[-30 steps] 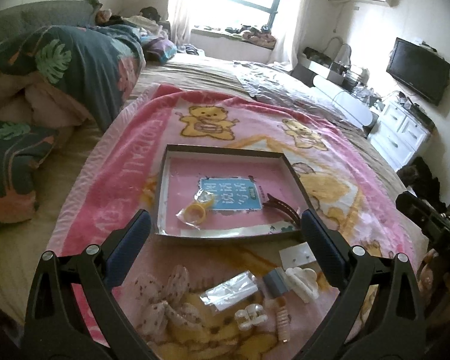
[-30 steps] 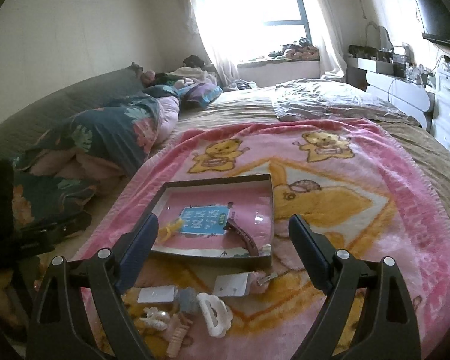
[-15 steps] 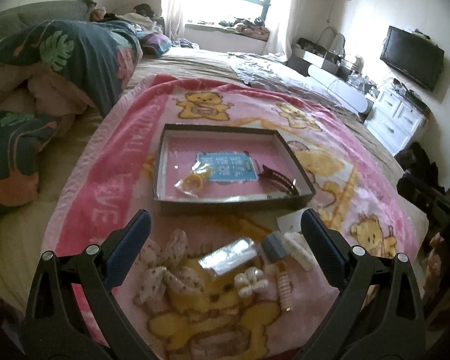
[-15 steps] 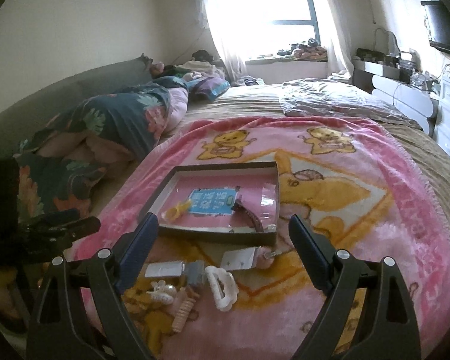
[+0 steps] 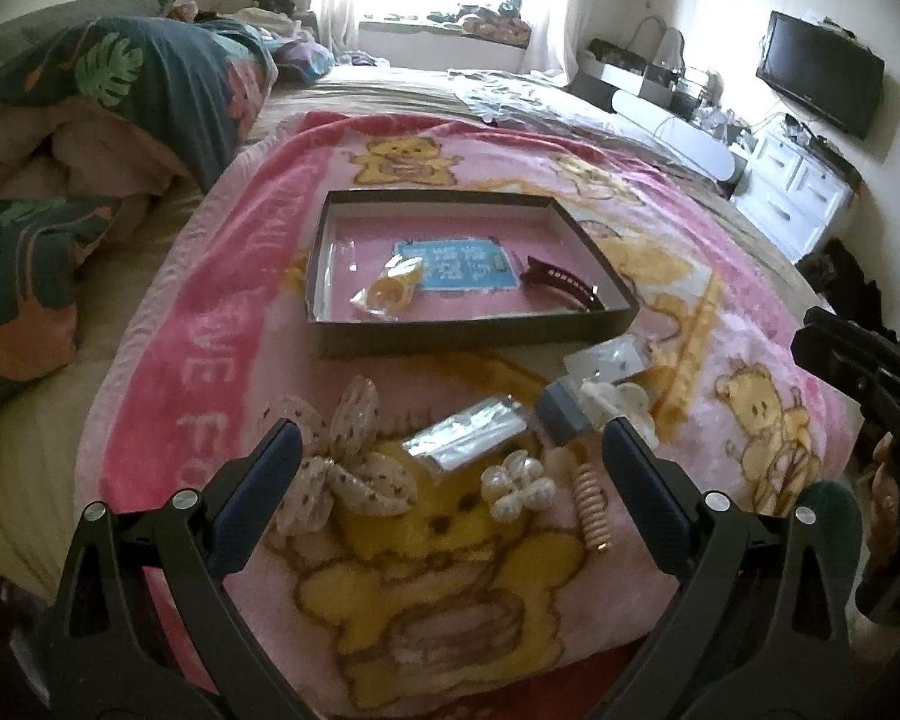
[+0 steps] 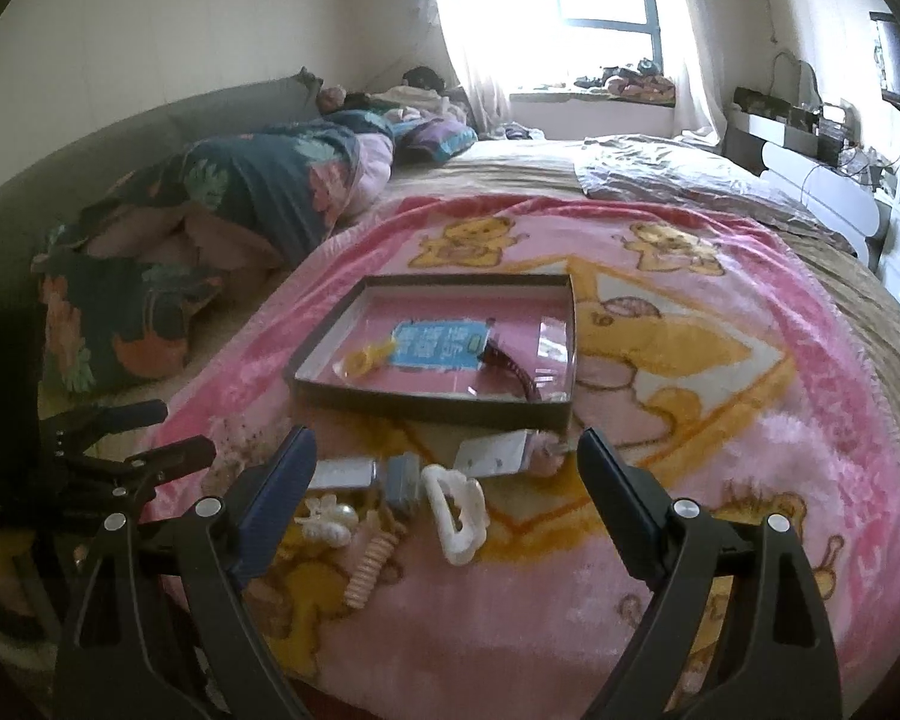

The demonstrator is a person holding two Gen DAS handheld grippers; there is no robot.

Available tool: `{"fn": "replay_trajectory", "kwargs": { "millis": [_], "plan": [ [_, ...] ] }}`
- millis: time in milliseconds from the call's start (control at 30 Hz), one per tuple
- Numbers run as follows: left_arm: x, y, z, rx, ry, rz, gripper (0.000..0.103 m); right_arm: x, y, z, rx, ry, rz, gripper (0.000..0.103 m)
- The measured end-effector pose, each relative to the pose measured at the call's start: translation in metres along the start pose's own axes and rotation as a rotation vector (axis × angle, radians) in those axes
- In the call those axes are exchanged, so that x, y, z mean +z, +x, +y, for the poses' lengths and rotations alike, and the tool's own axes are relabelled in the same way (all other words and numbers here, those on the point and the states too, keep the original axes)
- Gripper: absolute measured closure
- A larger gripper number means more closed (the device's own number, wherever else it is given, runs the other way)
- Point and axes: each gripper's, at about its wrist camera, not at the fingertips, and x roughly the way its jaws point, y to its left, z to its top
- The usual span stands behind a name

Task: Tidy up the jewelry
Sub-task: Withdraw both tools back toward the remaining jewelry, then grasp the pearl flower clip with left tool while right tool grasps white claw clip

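A shallow dark box (image 5: 468,336) (image 6: 432,405) lies on the pink blanket. It holds a blue card (image 5: 456,264), a yellow bagged piece (image 5: 387,294) and a dark red hair clip (image 5: 561,282). In front of it lie a spotted fabric bow (image 5: 342,468), a shiny packet (image 5: 468,435), a white flower clip (image 5: 516,489) (image 6: 327,519), a peach spiral tie (image 5: 591,510) (image 6: 369,570), a white claw clip (image 6: 456,510), a grey-blue piece (image 6: 403,483) and an earring card (image 6: 492,450). My left gripper (image 5: 450,468) is open and empty above them. My right gripper (image 6: 447,486) is open and empty above them.
A pink bear blanket (image 6: 720,420) covers the bed. A heap of dark floral bedding (image 5: 90,138) lies at the left. White drawers and a TV (image 5: 822,72) stand at the right. The blanket's near edge falls away just below the grippers.
Both grippers have drawn back and up from the box. The loose items in front of it now sit higher in view, between the open fingers. Nothing was taken hold of.
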Motion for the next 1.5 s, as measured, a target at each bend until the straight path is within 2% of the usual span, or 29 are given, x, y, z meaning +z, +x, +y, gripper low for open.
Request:
{"fn": "replay_trajectory", "kwargs": {
  "millis": [333, 667, 1033, 1100, 1167, 1367, 1433, 1500],
  "plan": [
    [-0.02, 0.009, 0.003, -0.013, -0.001, 0.059, 0.009, -0.025, 0.011, 0.008, -0.002, -0.033, 0.08, 0.015],
    [-0.041, 0.017, 0.0, -0.016, 0.039, 0.119, 0.009, -0.041, 0.02, 0.006, -0.013, -0.04, 0.126, 0.015],
    [-0.059, 0.041, -0.016, -0.055, 0.091, 0.184, 0.01, -0.048, 0.038, -0.004, -0.016, -0.034, 0.161, 0.015],
    [-0.06, 0.048, -0.019, -0.065, 0.098, 0.195, 0.011, -0.05, 0.047, -0.007, -0.022, -0.037, 0.178, 0.015],
    [-0.061, 0.056, -0.021, -0.078, 0.103, 0.205, 0.02, -0.053, 0.055, -0.009, -0.027, -0.046, 0.191, 0.015],
    [-0.06, 0.079, -0.026, -0.073, 0.122, 0.227, 0.029, -0.055, 0.091, -0.013, -0.028, -0.078, 0.256, 0.016],
    [-0.06, 0.086, -0.025, -0.075, 0.119, 0.234, 0.034, -0.055, 0.104, -0.014, -0.031, -0.088, 0.28, 0.018],
    [-0.058, 0.092, -0.025, -0.068, 0.117, 0.234, 0.039, -0.055, 0.12, -0.014, -0.018, -0.104, 0.304, 0.025]
  ]
}}
